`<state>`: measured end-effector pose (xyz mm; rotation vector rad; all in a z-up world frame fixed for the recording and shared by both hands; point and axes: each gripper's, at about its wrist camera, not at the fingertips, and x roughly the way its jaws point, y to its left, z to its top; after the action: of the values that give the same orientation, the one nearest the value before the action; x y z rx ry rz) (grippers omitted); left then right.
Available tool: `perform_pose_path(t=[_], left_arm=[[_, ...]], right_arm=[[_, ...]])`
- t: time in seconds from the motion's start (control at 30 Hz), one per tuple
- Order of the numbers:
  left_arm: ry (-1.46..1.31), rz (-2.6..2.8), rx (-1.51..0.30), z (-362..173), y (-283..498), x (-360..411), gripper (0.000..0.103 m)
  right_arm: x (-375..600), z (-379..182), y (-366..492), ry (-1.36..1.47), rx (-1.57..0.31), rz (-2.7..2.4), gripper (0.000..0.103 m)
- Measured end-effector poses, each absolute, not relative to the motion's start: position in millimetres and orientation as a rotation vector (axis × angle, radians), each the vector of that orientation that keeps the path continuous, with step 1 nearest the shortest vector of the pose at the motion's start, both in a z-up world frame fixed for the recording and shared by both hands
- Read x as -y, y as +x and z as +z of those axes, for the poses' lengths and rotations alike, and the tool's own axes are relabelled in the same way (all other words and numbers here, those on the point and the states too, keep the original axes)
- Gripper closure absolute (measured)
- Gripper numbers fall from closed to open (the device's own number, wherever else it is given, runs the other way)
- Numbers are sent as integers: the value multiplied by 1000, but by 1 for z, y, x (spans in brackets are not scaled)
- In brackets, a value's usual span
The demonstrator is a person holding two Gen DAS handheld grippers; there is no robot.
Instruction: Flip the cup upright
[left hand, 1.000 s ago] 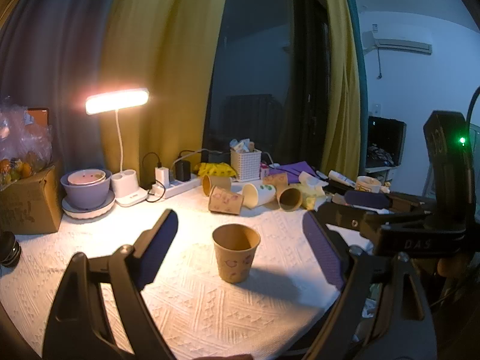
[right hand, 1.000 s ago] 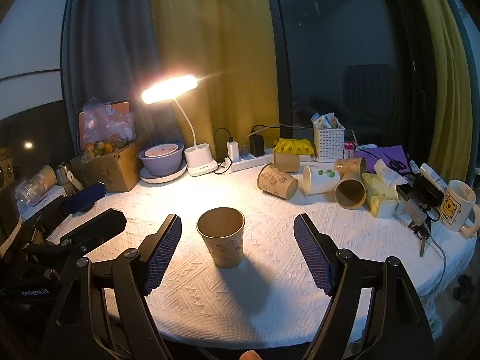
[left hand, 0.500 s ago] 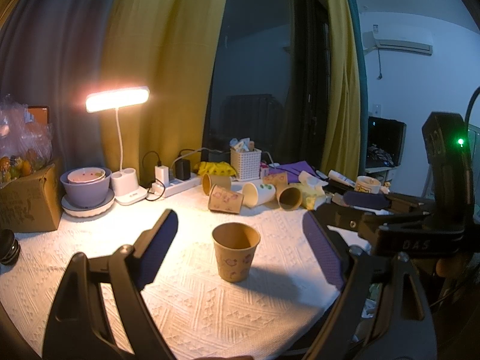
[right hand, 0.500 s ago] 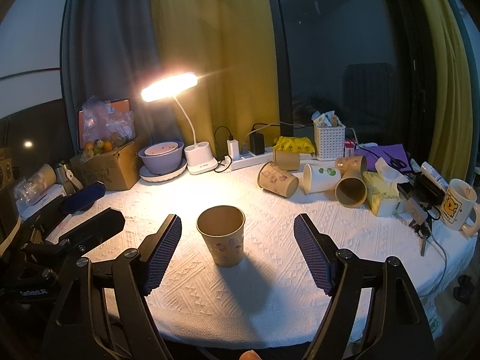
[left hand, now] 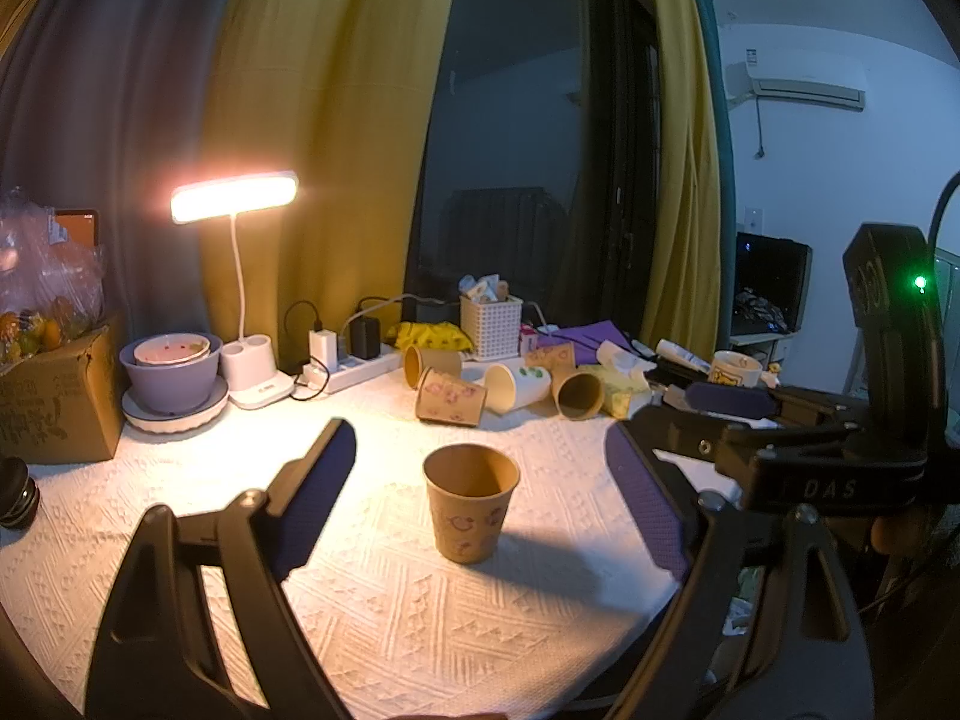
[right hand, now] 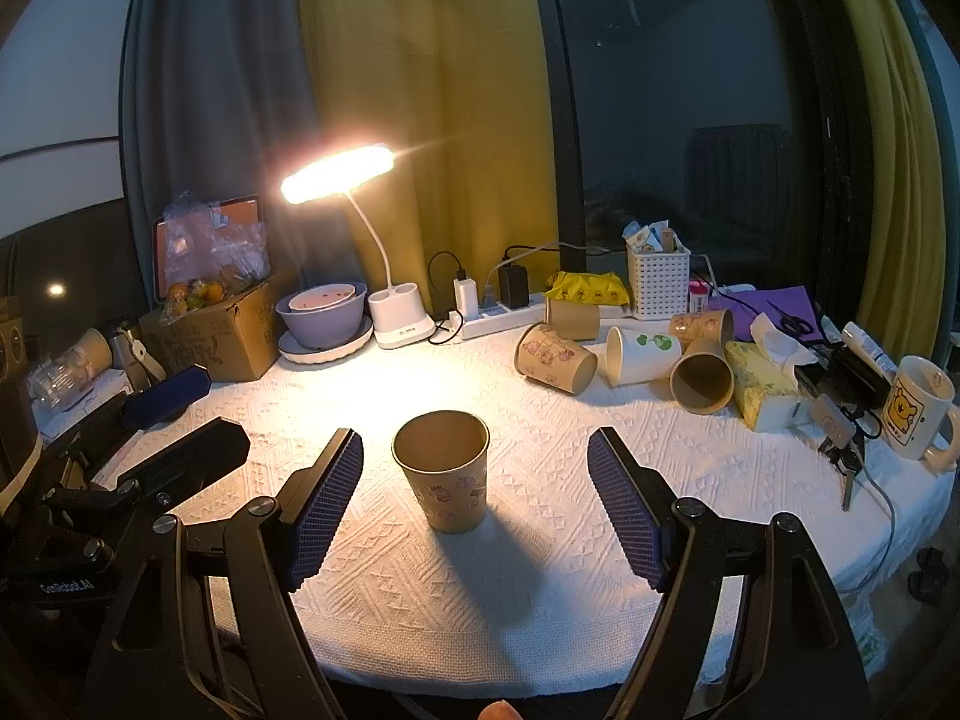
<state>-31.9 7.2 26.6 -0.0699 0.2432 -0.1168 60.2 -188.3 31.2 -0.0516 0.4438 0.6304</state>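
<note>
A brown paper cup (left hand: 470, 503) stands upright, mouth up, on the white textured cloth (left hand: 420, 612); it also shows in the right wrist view (right hand: 445, 471). My left gripper (left hand: 480, 504) is open and empty, its jaws wide to either side of the cup and short of it. My right gripper (right hand: 474, 504) is open and empty, jaws likewise flanking the cup without touching. The right gripper's body shows at the right of the left wrist view (left hand: 780, 450); the left gripper's body shows at the left of the right wrist view (right hand: 150, 438).
Several paper cups (right hand: 555, 357) lie on their sides at the back right, by a white basket (right hand: 658, 283) and tissue pack (right hand: 761, 385). A lit desk lamp (right hand: 339, 171), purple bowl (right hand: 321, 315), cardboard box (right hand: 222, 339), power strip (right hand: 498, 318) and bear mug (right hand: 915, 405) ring the table.
</note>
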Motion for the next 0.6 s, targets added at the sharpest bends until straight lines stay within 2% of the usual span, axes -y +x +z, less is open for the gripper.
perform_pose_path(t=[0.6], left_arm=[[-71,-116,-244,27,-32,-8,17]], right_arm=[[188,32,60,-51,-445,631,23]])
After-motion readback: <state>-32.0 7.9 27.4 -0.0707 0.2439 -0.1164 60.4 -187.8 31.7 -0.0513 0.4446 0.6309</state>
